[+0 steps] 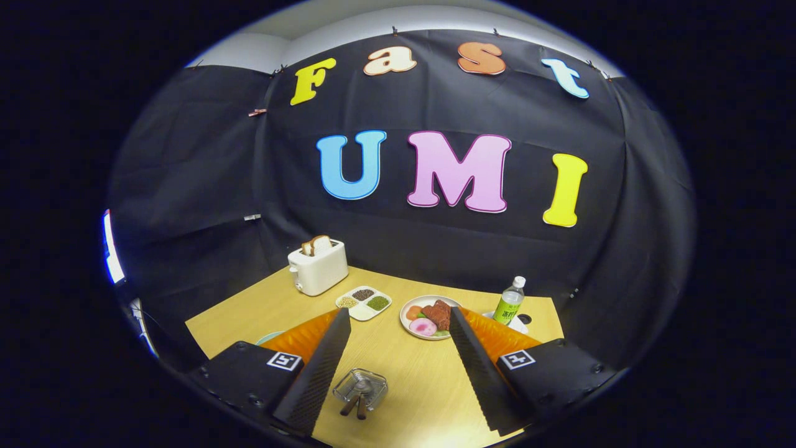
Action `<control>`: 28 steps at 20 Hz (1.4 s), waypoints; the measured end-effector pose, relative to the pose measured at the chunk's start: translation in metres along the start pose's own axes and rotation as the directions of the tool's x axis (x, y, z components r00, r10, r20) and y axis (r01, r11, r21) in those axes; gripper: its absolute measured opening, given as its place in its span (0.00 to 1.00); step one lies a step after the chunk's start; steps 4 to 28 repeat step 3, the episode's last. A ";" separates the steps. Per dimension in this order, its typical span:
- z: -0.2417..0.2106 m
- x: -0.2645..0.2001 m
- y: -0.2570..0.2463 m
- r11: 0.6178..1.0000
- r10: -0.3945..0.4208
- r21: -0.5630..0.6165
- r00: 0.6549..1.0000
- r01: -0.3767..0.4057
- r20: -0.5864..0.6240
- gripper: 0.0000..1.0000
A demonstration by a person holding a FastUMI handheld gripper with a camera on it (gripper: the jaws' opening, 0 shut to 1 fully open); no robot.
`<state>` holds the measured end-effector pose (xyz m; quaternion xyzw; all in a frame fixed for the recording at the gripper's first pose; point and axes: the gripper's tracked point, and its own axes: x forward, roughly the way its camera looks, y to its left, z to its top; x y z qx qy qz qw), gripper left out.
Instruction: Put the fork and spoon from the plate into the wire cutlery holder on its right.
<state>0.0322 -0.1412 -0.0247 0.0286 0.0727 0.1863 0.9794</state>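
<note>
The gripper [398,367] hangs above the wooden counter [410,379] with its two black ribbed fingers [323,367] spread wide apart, nothing between them but bare counter and, lower down, the wire cutlery holder [360,387]. That holder sits close in between the fingers, nearer the left one, and two brown handles [354,406] stick out of it toward the camera; whether they belong to the fork and spoon cannot be told, since the working ends are hidden inside the wire. Beyond the fingertips, toward the back of the counter, a round plate [429,317] carries brown pieces of food, a pink round slice and something orange and green. To its left lies a white divided tray [364,302] with small heaps of dark, pale and green grains in its compartments. Farther back and left stands a white toaster [318,266] with slices of bread [316,244] poking up from its slots. To the right of the plate, past the right finger, a clear bottle [510,300] with a white cap and green label stands upright beside a small white object partly hidden behind that finger. Orange parts of the gripper body show behind both fingers.
</note>
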 end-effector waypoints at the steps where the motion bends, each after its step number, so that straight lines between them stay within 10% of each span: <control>1: 0.001 -0.001 0.001 1.000 0.007 -0.004 1.000 -0.007 0.003 0.99; 28: 0.002 0.000 0.008 0.999 0.035 -0.010 0.999 -0.035 0.007 0.99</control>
